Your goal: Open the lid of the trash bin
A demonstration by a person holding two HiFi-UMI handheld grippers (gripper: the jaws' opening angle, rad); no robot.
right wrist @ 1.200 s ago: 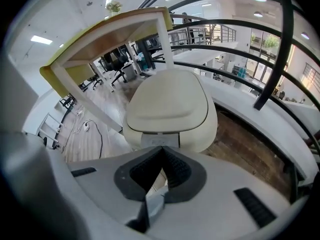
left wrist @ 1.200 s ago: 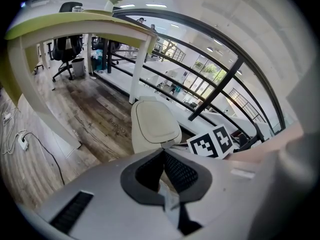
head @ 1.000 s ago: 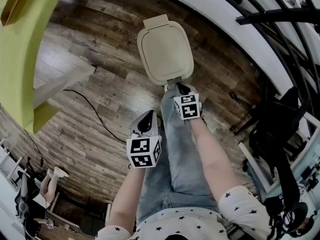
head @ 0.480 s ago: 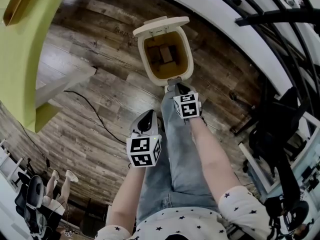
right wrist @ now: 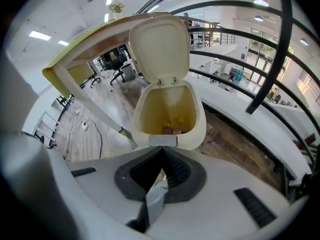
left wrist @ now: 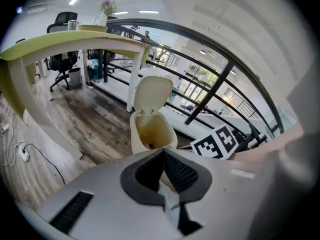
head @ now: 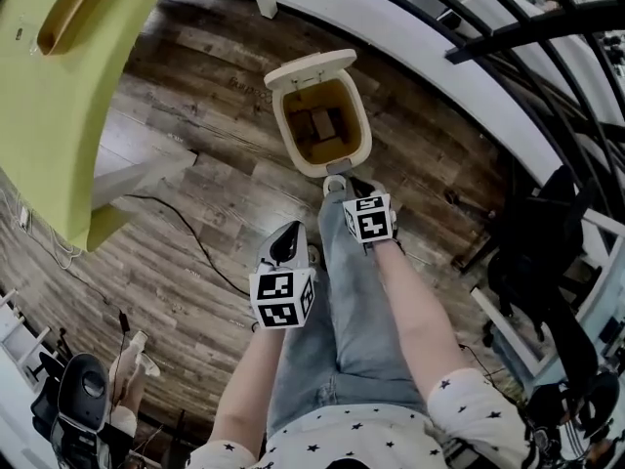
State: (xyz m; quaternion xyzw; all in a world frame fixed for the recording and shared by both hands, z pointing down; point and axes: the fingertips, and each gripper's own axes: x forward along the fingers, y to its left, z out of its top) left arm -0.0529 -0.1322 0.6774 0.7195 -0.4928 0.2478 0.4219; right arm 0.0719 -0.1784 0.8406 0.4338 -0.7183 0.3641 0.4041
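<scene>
The cream trash bin (right wrist: 194, 135) stands on the wooden floor (head: 210, 179), its lid (head: 308, 69) swung up and back, brown cartons (head: 323, 122) at the bottom; the right gripper (head: 339, 182), jaws together on nothing, points at the bin's front rim; the left gripper (head: 289, 234), jaws likewise together and empty, hangs beside the person's jeans (head: 342, 306).

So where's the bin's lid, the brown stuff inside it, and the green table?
lid (right wrist: 159, 46), right gripper view, centre of its raised inner face.
brown stuff (head: 322, 122), head view, middle of the boxes.
green table (head: 59, 115), head view, its top surface.
</scene>
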